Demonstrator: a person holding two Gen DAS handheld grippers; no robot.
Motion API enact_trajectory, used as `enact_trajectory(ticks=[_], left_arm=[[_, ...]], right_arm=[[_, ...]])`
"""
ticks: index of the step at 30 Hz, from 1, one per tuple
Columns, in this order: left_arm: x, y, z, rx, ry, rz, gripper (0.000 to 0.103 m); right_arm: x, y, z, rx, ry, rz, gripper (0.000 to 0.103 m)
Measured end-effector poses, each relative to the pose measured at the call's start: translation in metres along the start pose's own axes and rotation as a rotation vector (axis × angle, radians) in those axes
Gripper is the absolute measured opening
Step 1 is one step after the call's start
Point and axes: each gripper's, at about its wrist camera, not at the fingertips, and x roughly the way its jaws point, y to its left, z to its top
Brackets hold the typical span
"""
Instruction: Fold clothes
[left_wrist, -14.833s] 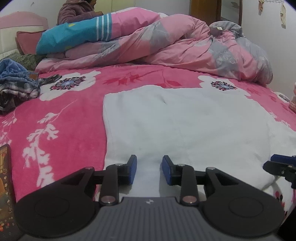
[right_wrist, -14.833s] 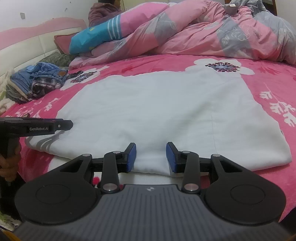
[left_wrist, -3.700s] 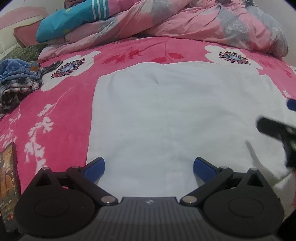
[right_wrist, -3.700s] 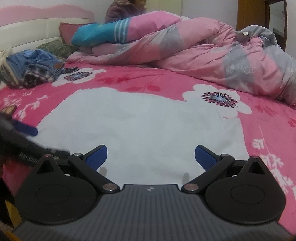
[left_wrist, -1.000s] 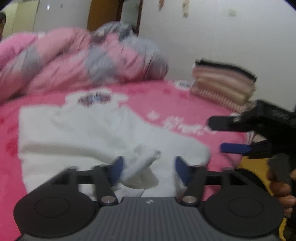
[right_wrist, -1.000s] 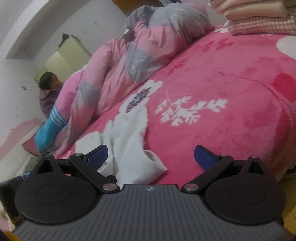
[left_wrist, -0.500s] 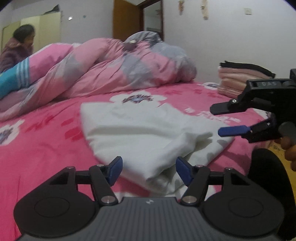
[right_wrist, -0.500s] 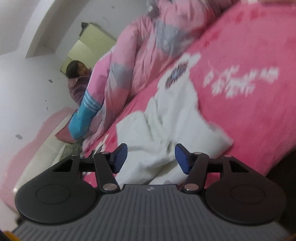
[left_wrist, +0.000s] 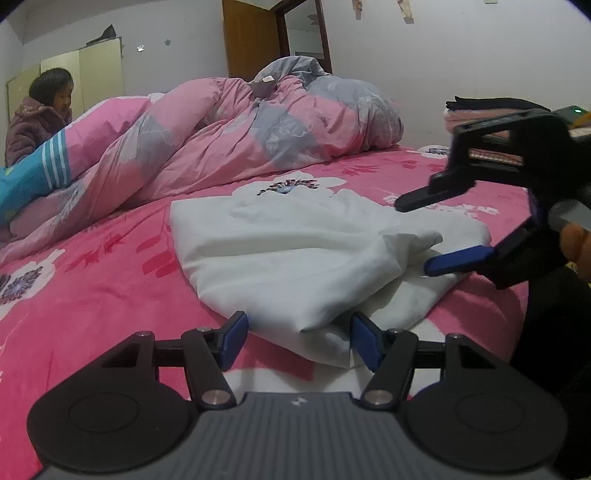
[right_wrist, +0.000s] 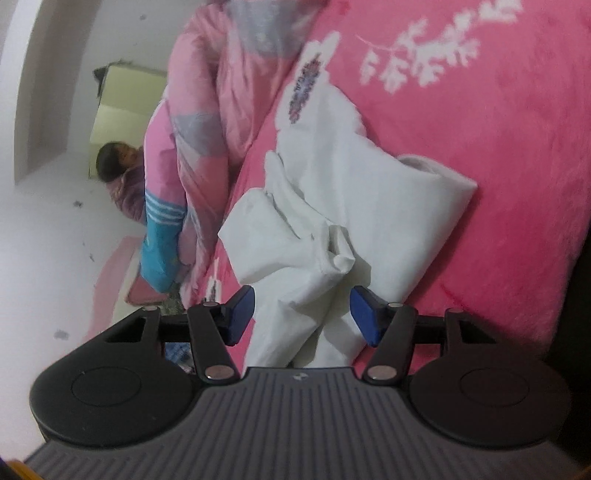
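A white garment (left_wrist: 303, 254) lies bunched at mid-frame on a pink floral bedspread (left_wrist: 92, 295); the left gripper (left_wrist: 299, 338) sits part-open astride its near fold; the right gripper (right_wrist: 301, 314), part-open, straddles a loose end, gripping nothing.

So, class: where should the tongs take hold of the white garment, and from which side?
Grip the white garment at its near folded corner, coming from the bed's edge. The layers stack into a thick fold there, already between the open left tongs.
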Motion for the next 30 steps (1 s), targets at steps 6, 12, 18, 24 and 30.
enact_trajectory(ticks=[6,12,18,24,30], left_arm=[[0.002,0.0,-0.002,0.003,0.016,0.002,0.06],[0.003,-0.007,0.001,0.051,0.032,0.02,0.059],[0.003,-0.018,0.004,0.115,0.044,0.043,0.058],[0.002,-0.023,0.007,0.145,0.061,0.048,0.058],[0.003,-0.026,0.009,0.16,0.078,0.057,0.058]], right_arm=[[0.014,0.001,0.004,-0.01,-0.026,-0.039,0.039],[0.017,0.013,0.003,-0.117,-0.081,-0.01,0.002],[-0.016,0.035,0.012,-0.316,-0.203,0.005,0.001],[-0.029,0.015,0.025,-0.323,-0.236,-0.051,0.001],[-0.031,-0.009,0.024,-0.267,-0.224,-0.048,0.001]])
